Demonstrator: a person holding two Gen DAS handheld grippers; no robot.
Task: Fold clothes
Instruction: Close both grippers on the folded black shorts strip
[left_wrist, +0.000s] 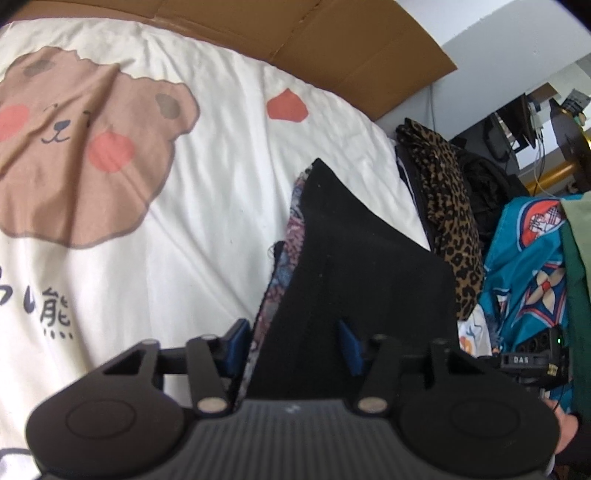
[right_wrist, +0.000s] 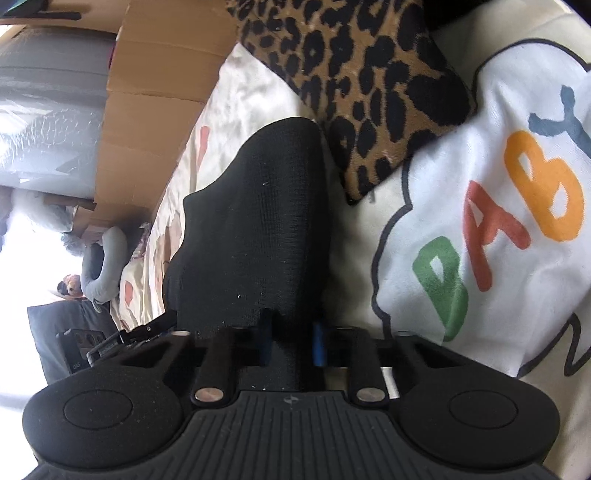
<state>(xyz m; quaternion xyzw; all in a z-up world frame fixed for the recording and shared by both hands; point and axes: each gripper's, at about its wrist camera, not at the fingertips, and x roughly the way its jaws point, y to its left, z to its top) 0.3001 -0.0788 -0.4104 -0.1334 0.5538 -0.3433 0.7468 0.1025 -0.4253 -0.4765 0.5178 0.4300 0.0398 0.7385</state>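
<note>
Both grippers hold 1 black garment (left_wrist: 354, 258) between their jaws above the bedsheet (left_wrist: 207, 192): right gripper (right_wrist: 291, 341) pinched narrow on it, left gripper (left_wrist: 295, 343) half-wide around bunched cloth. Mid-fold, I judge; next, lay it flat.

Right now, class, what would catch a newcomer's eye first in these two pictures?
The big brown bear face printed on the white bed cover fills the left of the left wrist view. A black garment runs up the middle between the left gripper. In the right wrist view, leopard-print fabric lies at the top, and the coloured letters BABY at the right.
</note>
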